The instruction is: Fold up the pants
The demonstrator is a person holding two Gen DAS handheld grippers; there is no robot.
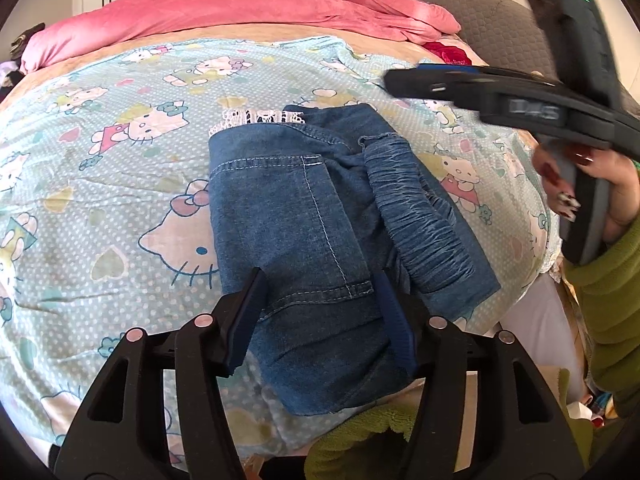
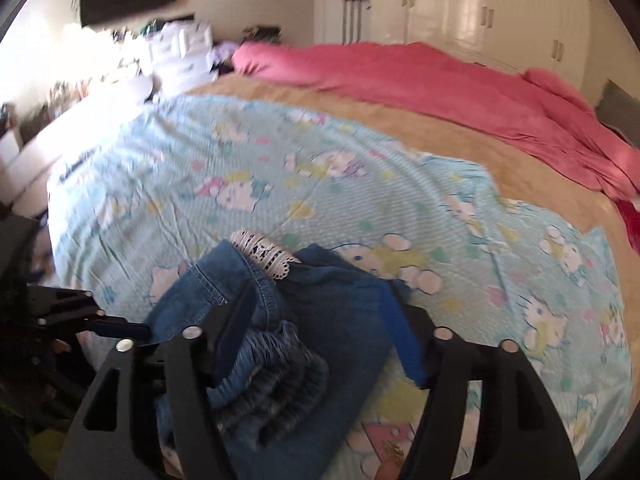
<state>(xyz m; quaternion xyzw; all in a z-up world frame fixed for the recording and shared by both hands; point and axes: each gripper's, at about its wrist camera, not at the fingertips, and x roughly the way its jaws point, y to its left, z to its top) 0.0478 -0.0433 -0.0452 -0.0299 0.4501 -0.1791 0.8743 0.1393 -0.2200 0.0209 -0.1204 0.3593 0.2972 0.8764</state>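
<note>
The blue denim pants [image 1: 316,224] lie folded into a compact rectangle on the Hello Kitty sheet [image 1: 100,168], with the gathered waistband on the right and a white lace trim at the far edge. My left gripper [image 1: 320,312] is open, its fingers on either side of the near end of the pants. My right gripper [image 2: 316,328] is open and hovers above the pants [image 2: 280,344], over the waistband. Its body shows in the left wrist view [image 1: 520,100], held up at the right by a hand.
A pink blanket [image 1: 240,4] lies bunched along the far side of the bed. A grey headboard [image 1: 480,12] is at the far right. White wardrobes [image 2: 480,8] and a cluttered white dresser [image 2: 180,52] stand beyond the bed. A green cloth [image 1: 360,436] lies at the near edge.
</note>
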